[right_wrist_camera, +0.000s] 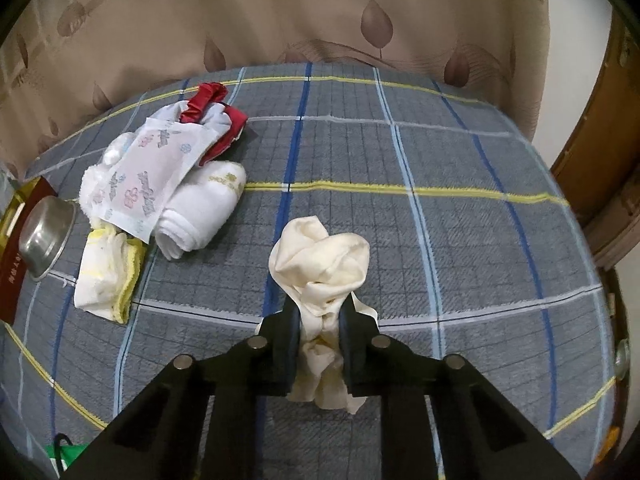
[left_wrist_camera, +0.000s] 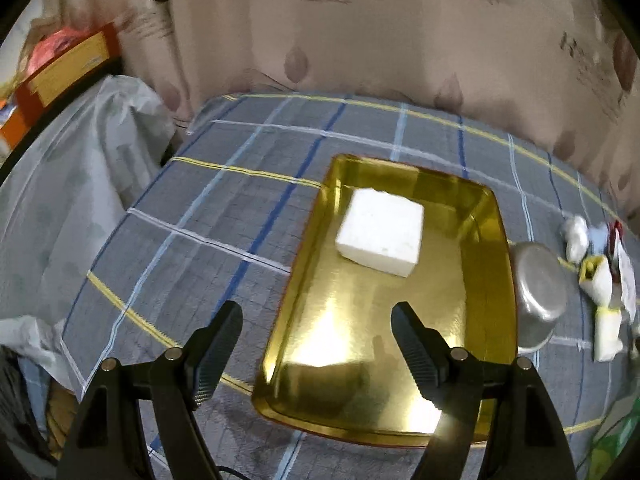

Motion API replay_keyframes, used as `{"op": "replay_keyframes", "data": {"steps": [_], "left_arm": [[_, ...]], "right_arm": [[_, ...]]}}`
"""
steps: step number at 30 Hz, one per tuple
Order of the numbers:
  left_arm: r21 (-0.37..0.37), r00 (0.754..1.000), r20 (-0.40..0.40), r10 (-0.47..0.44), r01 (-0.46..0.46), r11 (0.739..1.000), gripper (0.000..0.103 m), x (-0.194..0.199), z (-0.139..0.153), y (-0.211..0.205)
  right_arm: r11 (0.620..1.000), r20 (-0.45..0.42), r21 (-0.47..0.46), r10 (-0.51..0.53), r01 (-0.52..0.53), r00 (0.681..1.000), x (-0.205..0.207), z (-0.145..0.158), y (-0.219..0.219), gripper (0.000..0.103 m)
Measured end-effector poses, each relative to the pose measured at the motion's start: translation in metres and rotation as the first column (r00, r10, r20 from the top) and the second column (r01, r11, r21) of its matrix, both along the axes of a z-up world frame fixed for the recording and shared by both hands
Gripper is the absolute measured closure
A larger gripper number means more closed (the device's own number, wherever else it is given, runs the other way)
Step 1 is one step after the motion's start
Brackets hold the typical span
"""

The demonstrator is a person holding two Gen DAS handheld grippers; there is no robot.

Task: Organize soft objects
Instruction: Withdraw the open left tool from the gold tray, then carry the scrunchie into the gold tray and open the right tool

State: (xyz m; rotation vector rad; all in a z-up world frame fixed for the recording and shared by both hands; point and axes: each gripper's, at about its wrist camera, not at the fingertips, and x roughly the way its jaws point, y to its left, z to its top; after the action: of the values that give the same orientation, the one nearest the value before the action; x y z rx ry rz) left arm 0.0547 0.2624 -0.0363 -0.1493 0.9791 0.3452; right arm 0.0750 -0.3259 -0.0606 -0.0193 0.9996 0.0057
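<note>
In the right wrist view my right gripper [right_wrist_camera: 319,308] is shut on a crumpled cream cloth [right_wrist_camera: 320,264] that rests on the plaid bedcover [right_wrist_camera: 440,200]. To the left lies a pile of soft items: a rolled white towel [right_wrist_camera: 200,208], a flower-print packet [right_wrist_camera: 148,180], a red cloth [right_wrist_camera: 208,100] and a white and yellow cloth [right_wrist_camera: 106,276]. In the left wrist view my left gripper [left_wrist_camera: 316,320] stands open over the near end of a gold tray [left_wrist_camera: 496,280]. A white foam block [left_wrist_camera: 380,236] lies in the tray's far half.
A steel bowl [left_wrist_camera: 538,292] lies tipped beside the tray's right rim, also seen as the steel bowl [right_wrist_camera: 46,236]. A patterned curtain [left_wrist_camera: 360,40] hangs behind the bed. A white plastic bag [left_wrist_camera: 80,180] and an orange box [left_wrist_camera: 68,68] sit at the left.
</note>
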Motion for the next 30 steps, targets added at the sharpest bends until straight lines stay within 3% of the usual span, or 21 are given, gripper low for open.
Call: {"op": "replay_keyframes", "data": {"steps": [9, 15, 22, 30], "left_arm": [[0.026, 0.991, 0.126, 0.038, -0.042, 0.999, 0.024, -0.020, 0.015, 0.008], [0.013, 0.993, 0.112, 0.030, -0.032, 0.999, 0.024, -0.022, 0.013, 0.010], [0.020, 0.998, 0.057, 0.026, -0.028, 0.999, 0.024, -0.026, 0.003, 0.010], [0.013, 0.996, 0.058, 0.063, -0.064, 0.998, 0.024, -0.037, 0.005, 0.023]], "right_arm": [[0.998, 0.058, -0.042, 0.040, -0.037, 0.998, -0.001, 0.051, 0.037, 0.088], [0.987, 0.094, -0.005, 0.161, -0.161, 0.983, -0.002, 0.080, 0.094, 0.088], [0.924, 0.100, 0.091, 0.362, -0.370, 0.927, 0.002, 0.083, 0.199, 0.088], [0.831, 0.078, 0.113, 0.539, -0.545, 0.839, -0.002, 0.067, 0.315, 0.088]]}}
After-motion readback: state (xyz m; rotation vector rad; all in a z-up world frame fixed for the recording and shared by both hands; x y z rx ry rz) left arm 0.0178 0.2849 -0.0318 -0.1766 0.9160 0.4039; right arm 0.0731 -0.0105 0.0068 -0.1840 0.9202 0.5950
